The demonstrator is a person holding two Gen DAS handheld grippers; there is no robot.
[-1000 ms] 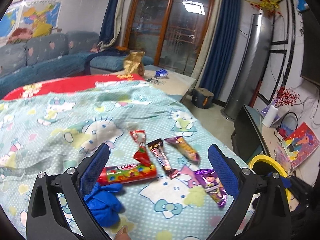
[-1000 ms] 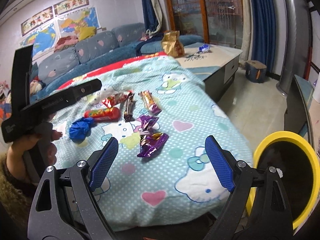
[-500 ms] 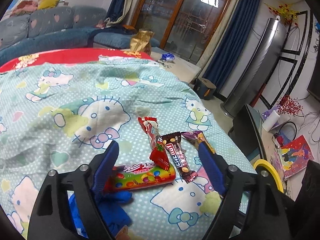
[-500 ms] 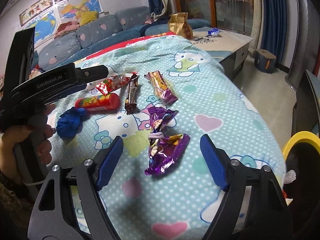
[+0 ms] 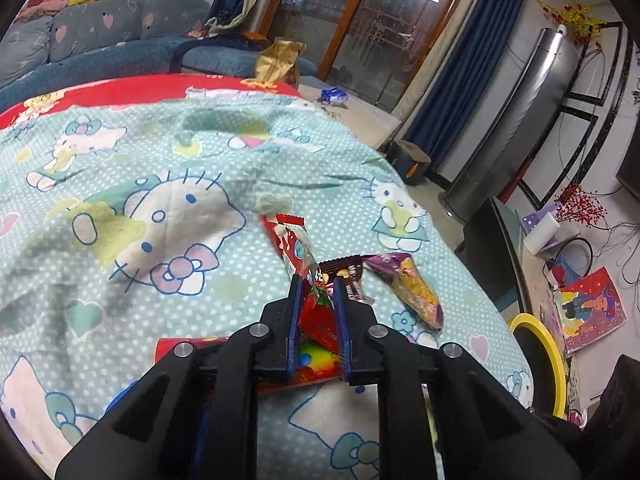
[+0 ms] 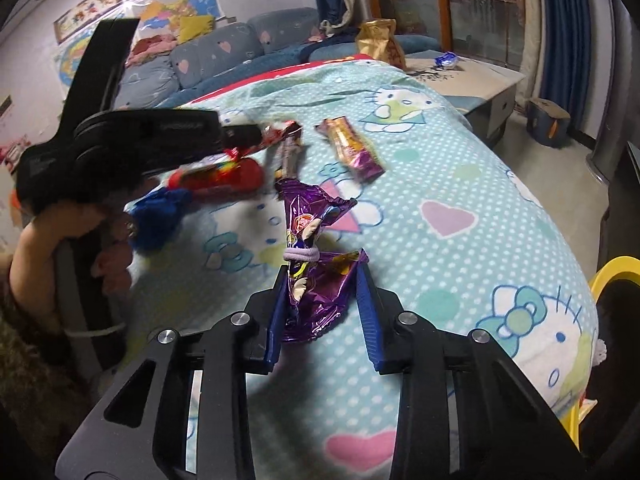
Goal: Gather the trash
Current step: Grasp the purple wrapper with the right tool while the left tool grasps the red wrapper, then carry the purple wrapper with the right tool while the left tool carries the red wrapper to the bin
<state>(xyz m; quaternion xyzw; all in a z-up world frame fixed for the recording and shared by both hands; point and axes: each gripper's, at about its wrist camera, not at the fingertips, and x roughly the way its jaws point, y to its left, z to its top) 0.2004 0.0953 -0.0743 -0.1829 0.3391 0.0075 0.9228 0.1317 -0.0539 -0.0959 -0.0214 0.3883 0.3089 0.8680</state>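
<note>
The red wrapper [image 5: 298, 248] lies on the blanket [image 5: 120, 152], its near end between the blue pads of the left gripper [image 5: 317, 284]. The jaws, wide apart a second ago, are closing and now pinch that end. Under the gripper lies the candy tube [image 5: 316, 364]; the brown bar [image 5: 348, 272] and the yellow-purple wrapper [image 5: 416, 292] lie just to the right.

The purple wrapper [image 6: 316, 292], bound with a hair tie [image 6: 300, 256], sits between the pads of the right gripper [image 6: 320, 276]. These jaws are also closing from a wide spread a second ago; the left pad touches the foil, the right pad reaches its edge. Both grippers have come down closer to the blanket.

A hand [image 6: 44, 248] holds the left gripper beside a blue glove [image 6: 160, 216]. The yellow-rimmed bin [image 5: 540, 360] stands past the bed's edge.
</note>
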